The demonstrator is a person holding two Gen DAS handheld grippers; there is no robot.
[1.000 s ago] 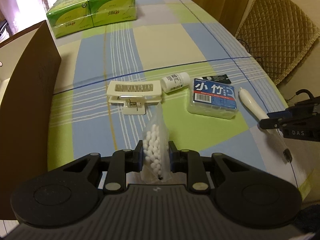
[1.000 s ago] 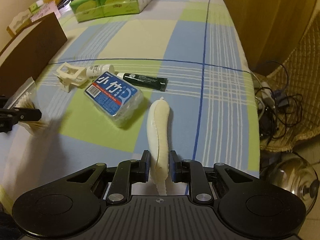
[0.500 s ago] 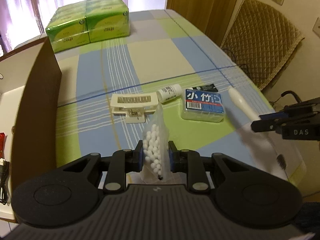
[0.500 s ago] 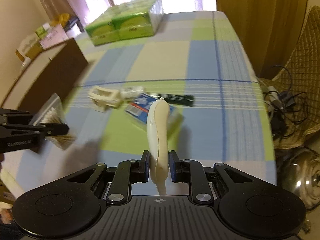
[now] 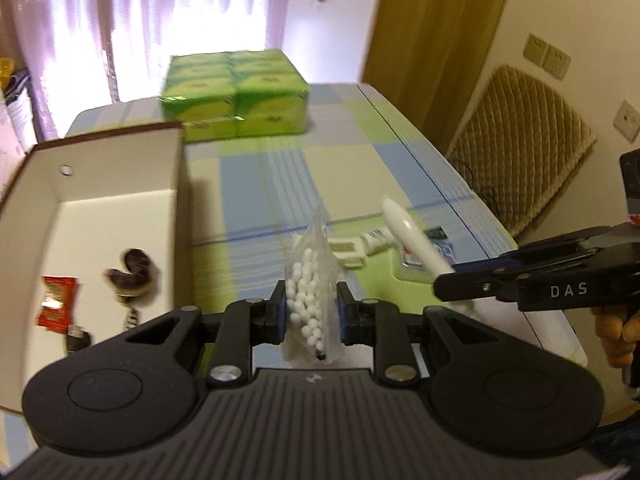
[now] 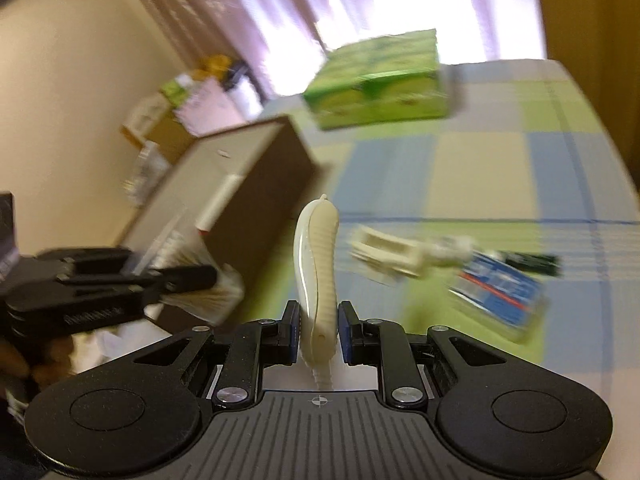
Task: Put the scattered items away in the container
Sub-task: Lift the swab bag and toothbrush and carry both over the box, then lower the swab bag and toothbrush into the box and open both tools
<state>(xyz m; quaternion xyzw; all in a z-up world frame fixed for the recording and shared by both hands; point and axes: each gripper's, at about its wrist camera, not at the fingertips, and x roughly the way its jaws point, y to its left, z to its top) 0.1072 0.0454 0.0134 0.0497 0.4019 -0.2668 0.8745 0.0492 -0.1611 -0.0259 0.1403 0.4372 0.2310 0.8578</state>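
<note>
The open brown cardboard box with a white interior (image 5: 120, 208) lay to the left of the left hand-held gripper (image 5: 311, 312), clamped on a clear bag of white beads (image 5: 310, 280); the right hand-held gripper (image 6: 319, 332), farther off, gripped an upright cream plastic handle (image 6: 318, 256).

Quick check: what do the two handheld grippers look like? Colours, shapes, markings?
Both match: matte black, ribbed housing flanked by two round discs, silver screws, blue pads inside the fingers. The left gripper and right gripper differ only in visible print: "DAS" in white on the right one's side.
</note>
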